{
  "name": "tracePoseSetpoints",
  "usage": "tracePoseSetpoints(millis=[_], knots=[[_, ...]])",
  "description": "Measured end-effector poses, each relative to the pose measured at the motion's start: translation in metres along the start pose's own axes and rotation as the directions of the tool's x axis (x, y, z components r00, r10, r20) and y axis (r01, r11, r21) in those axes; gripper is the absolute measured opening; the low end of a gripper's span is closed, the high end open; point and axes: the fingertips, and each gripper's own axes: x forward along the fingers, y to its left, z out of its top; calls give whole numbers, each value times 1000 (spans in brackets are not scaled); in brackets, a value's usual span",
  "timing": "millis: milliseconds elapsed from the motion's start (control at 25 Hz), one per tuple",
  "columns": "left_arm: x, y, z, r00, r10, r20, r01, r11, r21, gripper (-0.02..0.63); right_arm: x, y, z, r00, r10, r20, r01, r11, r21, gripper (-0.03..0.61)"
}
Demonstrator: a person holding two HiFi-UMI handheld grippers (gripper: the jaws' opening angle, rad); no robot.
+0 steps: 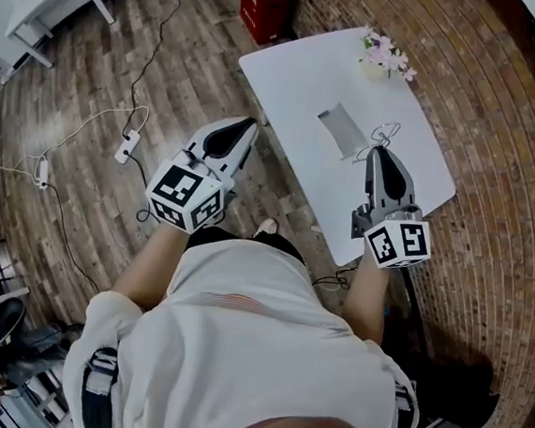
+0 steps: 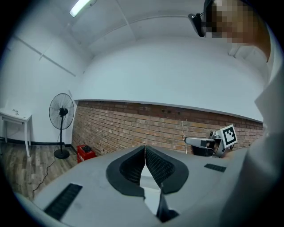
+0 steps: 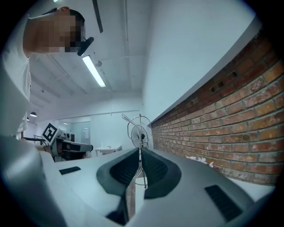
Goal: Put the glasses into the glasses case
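Observation:
A grey glasses case (image 1: 340,129) lies open on the white table (image 1: 300,70). Just to its right, my right gripper (image 1: 379,151) is shut on thin wire-frame glasses (image 1: 381,133) and holds them above the table. In the right gripper view the glasses (image 3: 138,126) stick up from between the closed pads of that gripper (image 3: 139,153). My left gripper (image 1: 248,122) hovers off the table's left edge, above the floor. It (image 2: 144,148) is shut with nothing in it. The left gripper view shows the right gripper (image 2: 208,144) from the side with the glasses (image 2: 185,133).
A small bunch of pink flowers (image 1: 387,52) stands at the table's far end. A red crate (image 1: 264,3) sits on the floor beyond the table. Cables and power strips (image 1: 126,148) lie on the wooden floor to the left. A standing fan (image 2: 62,115) is by the brick wall.

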Motion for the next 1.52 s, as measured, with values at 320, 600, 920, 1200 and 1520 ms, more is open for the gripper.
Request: tracePoseSetpoints(millis=[320,600,920,1200,1520], knots=[[76,-8,2,996,-85,-36,86,996,13,17,-8,-72,-12,993,-112,-25,113,992,50,74],[146,0,3,972,-222,-71,227,972,64,17,2,-110,-19,966,-254,-54,257,964,63,74],[230,42,15,895,-437,-86,442,895,53,18,63,-121,-24,905,-407,-122,414,910,33,74],[273,92,6,841,-525,-127,535,843,54,18,120,-114,-36,856,-488,-171,495,869,-3,74],[291,86,3,834,-531,-147,541,840,35,18,108,-130,-58,821,-520,-236,518,852,-73,74]])
